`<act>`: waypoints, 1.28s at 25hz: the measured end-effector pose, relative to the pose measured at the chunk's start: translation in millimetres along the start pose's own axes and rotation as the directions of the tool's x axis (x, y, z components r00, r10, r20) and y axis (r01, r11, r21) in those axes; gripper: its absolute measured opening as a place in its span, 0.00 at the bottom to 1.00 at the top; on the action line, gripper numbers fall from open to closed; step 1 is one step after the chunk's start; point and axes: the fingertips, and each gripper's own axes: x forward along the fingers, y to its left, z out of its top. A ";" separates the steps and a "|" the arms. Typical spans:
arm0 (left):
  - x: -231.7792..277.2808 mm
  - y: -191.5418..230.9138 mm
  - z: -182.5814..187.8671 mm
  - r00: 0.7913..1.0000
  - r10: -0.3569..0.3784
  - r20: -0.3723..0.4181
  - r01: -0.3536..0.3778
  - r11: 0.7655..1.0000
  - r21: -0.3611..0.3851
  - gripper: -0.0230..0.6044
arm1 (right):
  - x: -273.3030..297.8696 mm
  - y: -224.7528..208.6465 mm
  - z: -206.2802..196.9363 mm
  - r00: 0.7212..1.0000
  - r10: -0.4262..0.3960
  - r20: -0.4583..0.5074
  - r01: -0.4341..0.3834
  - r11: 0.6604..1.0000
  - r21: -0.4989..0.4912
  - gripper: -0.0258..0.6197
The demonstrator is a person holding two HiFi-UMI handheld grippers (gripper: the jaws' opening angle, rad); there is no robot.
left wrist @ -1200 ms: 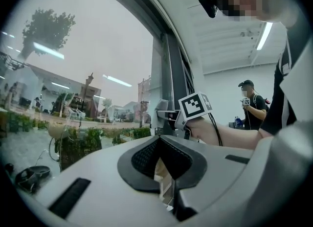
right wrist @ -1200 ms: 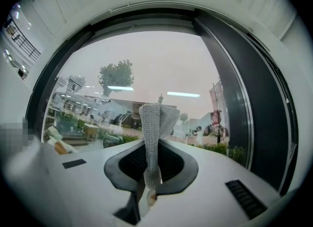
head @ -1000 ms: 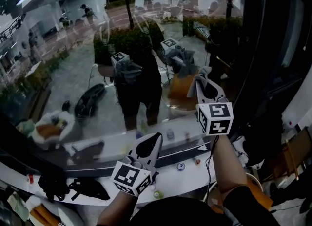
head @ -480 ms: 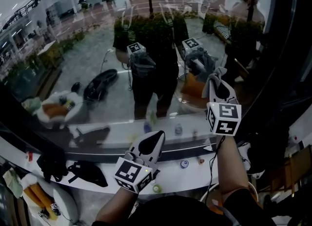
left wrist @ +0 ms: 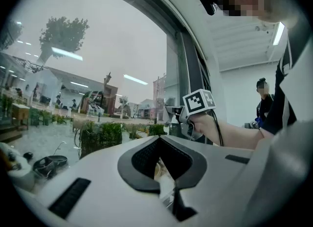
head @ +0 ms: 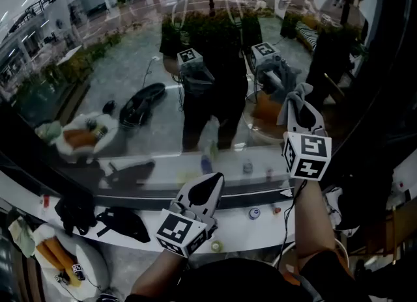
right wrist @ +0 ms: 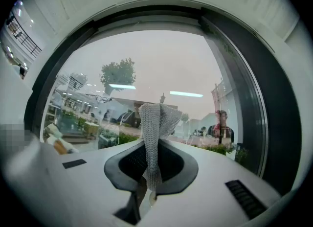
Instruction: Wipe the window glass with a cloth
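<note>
Rightward along the window glass the right gripper has been shifted since a second ago. A grey mesh cloth is pinched in its jaws, raised against the pane. Below-left of it, the left gripper is held clenched, empty.

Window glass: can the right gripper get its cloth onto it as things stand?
Probably yes: the right gripper holds the cloth up close before the window glass, with nothing seen between them.

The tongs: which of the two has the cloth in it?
The right tongs, raised near the window glass, pinch the grey mesh cloth between their jaws. The left tongs, held lower, are shut with nothing in them.
</note>
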 end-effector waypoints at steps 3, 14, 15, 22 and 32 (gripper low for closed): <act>-5.1 1.9 0.1 1.000 0.005 0.006 -0.005 1.000 -0.001 0.05 | 0.3 5.2 -1.4 1.000 0.005 -0.005 -0.005 1.000 0.001 0.12; -96.8 73.2 -5.4 0.999 0.043 0.002 -0.043 0.999 -0.021 0.05 | 4.6 113.3 21.3 1.000 0.019 -0.010 -0.019 1.000 -0.001 0.12; -103.9 78.2 -5.4 0.999 0.046 0.003 -0.046 0.999 -0.022 0.05 | 5.3 124.0 23.9 1.000 0.026 -0.008 -0.026 1.000 -0.002 0.12; -154.6 117.6 -5.8 0.997 0.077 0.011 -0.077 0.997 -0.031 0.05 | 11.2 206.0 41.5 0.997 0.081 0.001 -0.081 0.997 -0.002 0.12; -214.6 170.1 -11.1 0.992 0.123 0.028 -0.122 0.992 -0.043 0.05 | 19.6 319.9 53.8 0.985 0.170 -0.002 -0.170 0.985 -0.040 0.12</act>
